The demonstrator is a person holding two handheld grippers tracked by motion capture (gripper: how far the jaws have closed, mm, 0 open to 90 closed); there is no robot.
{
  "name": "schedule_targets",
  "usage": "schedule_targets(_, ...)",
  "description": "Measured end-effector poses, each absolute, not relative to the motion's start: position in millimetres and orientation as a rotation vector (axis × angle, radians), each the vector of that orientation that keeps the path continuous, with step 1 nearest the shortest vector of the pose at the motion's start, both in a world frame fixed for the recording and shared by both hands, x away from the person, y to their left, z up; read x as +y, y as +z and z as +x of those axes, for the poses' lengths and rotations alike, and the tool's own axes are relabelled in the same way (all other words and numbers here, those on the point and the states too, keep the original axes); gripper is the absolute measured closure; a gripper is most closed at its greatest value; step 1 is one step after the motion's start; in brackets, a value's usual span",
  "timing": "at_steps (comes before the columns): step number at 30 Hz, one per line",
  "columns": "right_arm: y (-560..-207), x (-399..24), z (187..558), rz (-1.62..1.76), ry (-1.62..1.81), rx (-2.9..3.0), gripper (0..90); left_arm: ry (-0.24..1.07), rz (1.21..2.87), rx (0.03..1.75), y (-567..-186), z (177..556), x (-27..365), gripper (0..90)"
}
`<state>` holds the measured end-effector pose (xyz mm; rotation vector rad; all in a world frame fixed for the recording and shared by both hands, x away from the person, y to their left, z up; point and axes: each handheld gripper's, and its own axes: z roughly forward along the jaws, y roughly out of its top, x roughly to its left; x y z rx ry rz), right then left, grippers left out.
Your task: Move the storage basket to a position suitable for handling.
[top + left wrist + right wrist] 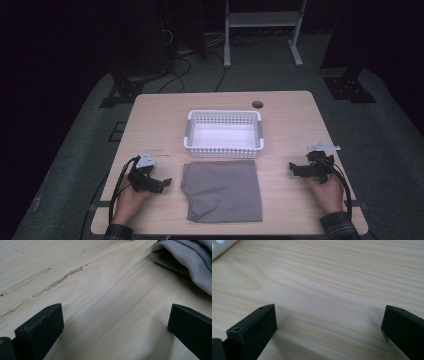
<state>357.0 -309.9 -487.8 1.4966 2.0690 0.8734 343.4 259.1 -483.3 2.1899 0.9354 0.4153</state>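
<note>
The folded grey cloth [222, 190] lies mid-table just below the white basket [223, 133], between my left gripper [162, 183] and right gripper [294, 168] — both spread wide, empty — bare wooden table [290, 120] either side.

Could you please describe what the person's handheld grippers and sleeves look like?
Each claw, left claw and right claw, is black with two blocky jaws that have small screw holes. Each carries a grey three-cornered plate on top and trails a black cable. The sleeves are dark plaid.
</note>
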Motion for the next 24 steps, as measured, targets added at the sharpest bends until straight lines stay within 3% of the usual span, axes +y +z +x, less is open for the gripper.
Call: schedule_targets(24, -487.8, -309.9, 357.0, 1.495, 0.873, 2.069, 0.0, 0.389, 2.107, 0.982, -468.7, 351.9, 255.2, 2.9)
